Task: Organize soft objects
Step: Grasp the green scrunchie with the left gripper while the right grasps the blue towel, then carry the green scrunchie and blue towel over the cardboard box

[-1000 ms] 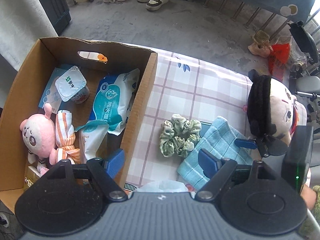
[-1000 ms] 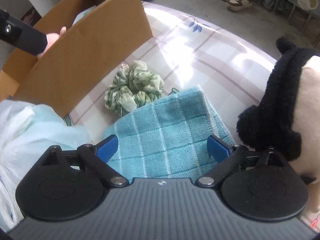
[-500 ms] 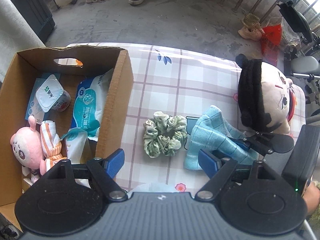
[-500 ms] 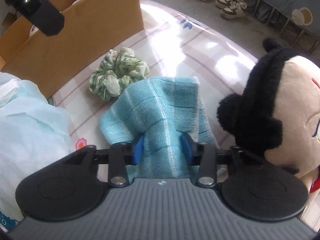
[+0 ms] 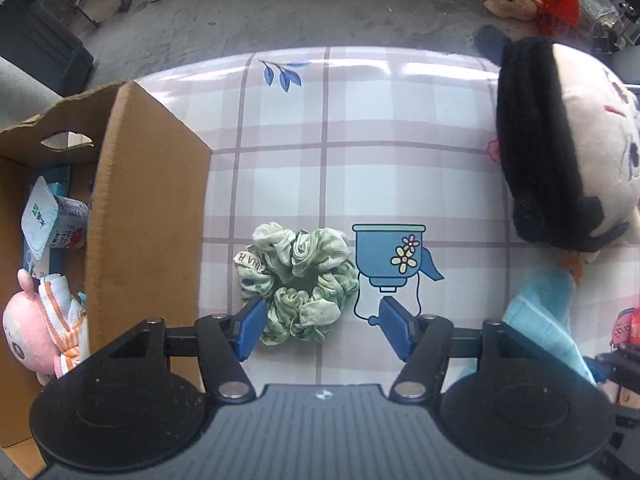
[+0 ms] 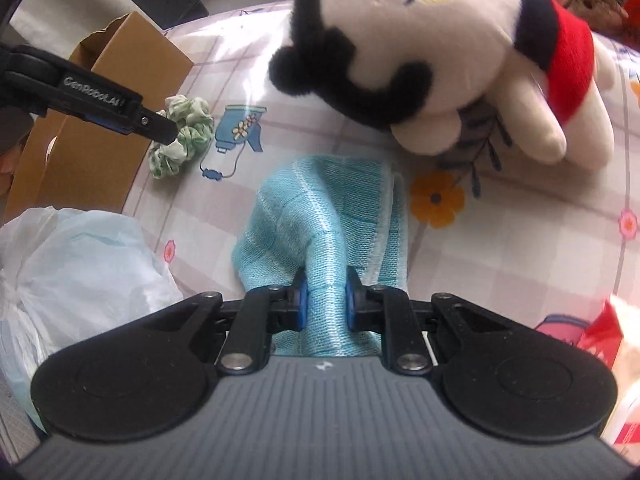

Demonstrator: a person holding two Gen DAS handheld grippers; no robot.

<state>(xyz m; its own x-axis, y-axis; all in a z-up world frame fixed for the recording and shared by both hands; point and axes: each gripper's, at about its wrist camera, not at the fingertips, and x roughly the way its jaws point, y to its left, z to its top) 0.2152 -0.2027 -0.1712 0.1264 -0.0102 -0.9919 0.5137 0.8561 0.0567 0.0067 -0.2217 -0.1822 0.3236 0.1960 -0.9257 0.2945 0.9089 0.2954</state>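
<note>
A green scrunchie (image 5: 298,280) lies on the checked tablecloth (image 5: 360,140), just right of the cardboard box (image 5: 148,216). My left gripper (image 5: 322,328) is open and sits low around the scrunchie's near edge. My right gripper (image 6: 323,306) is shut on a bunched light-blue towel (image 6: 320,216), which also shows at the right of the left wrist view (image 5: 540,320). A big plush doll with black hair (image 6: 420,28) lies behind the towel. The scrunchie (image 6: 184,136) shows at the left gripper's fingertip (image 6: 160,128) in the right wrist view.
The box holds a pink plush (image 5: 24,328), a striped cloth (image 5: 60,312) and a yoghurt cup (image 5: 48,220). A white plastic bag (image 6: 76,272) lies at the table's front left. A red packet (image 6: 600,328) is at the right edge.
My right gripper closed on the towel and pulled it rightward, off the printed pot. My left gripper moved right and down until its open fingers straddle the scrunchie.
</note>
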